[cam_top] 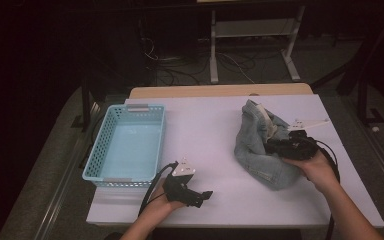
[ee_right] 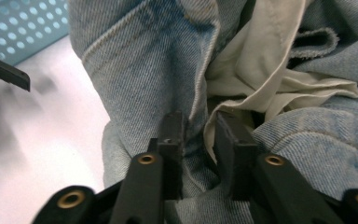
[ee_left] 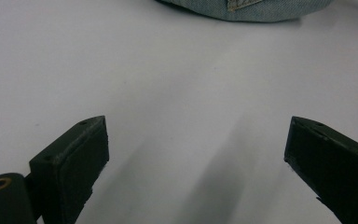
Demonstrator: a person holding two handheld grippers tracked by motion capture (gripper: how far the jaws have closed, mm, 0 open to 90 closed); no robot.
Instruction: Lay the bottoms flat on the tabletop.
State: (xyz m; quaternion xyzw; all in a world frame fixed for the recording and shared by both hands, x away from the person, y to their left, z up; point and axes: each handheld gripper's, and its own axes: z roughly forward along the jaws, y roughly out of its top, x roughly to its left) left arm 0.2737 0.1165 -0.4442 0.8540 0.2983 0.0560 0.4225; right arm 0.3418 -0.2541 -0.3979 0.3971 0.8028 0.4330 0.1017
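The white table [cam_top: 205,130] is carrying everything, with the light blue basket [cam_top: 127,142] sitting at its left side, apparently waiting to receive the clothing. The jeans [cam_top: 260,150] are lying in a crumpled heap on the right half of the table, well apart from the basket, with a pale pocket lining [ee_right: 261,70] turned outward. The right gripper [cam_top: 286,146] is pressing into the heap from the right, its jaws standing narrow and clamping a fold of denim beside the lining, likely to lift or gather the bundle. The left gripper [cam_top: 200,196] is resting near the front edge of the table, its jaws spread wide over bare surface and grasping nothing, seemingly keeping clear until needed.
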